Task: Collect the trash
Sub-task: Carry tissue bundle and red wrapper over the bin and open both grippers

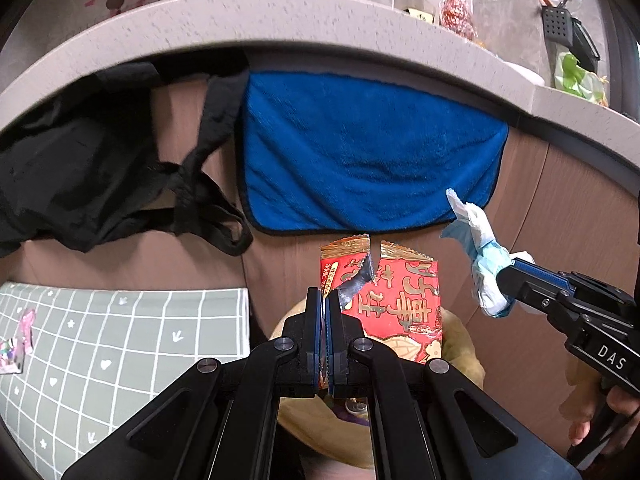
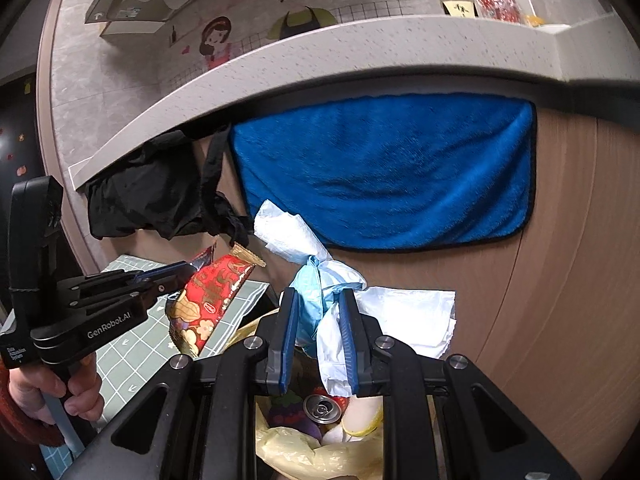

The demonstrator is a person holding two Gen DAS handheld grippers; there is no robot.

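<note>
My left gripper (image 1: 325,300) is shut on a torn red and gold snack wrapper (image 1: 394,300), which hangs over a bin lined with a yellowish bag (image 1: 460,344). The same wrapper (image 2: 212,292) shows in the right wrist view, held by the left gripper (image 2: 188,270). My right gripper (image 2: 319,300) is shut on a crumpled wad of white and pale blue tissue (image 2: 316,280), just above the bin's bag (image 2: 316,456). That tissue (image 1: 476,240) and the right gripper (image 1: 506,276) appear at the right of the left wrist view. A drink can (image 2: 322,408) lies in the bin.
A blue towel (image 1: 360,152) and a black cloth (image 1: 80,172) hang on the wooden cabinet front below a speckled counter edge (image 1: 280,12). A green grid-patterned surface (image 1: 120,344) lies left of the bin. Bottles (image 1: 456,12) stand on the counter. A hand (image 2: 52,396) grips the left tool.
</note>
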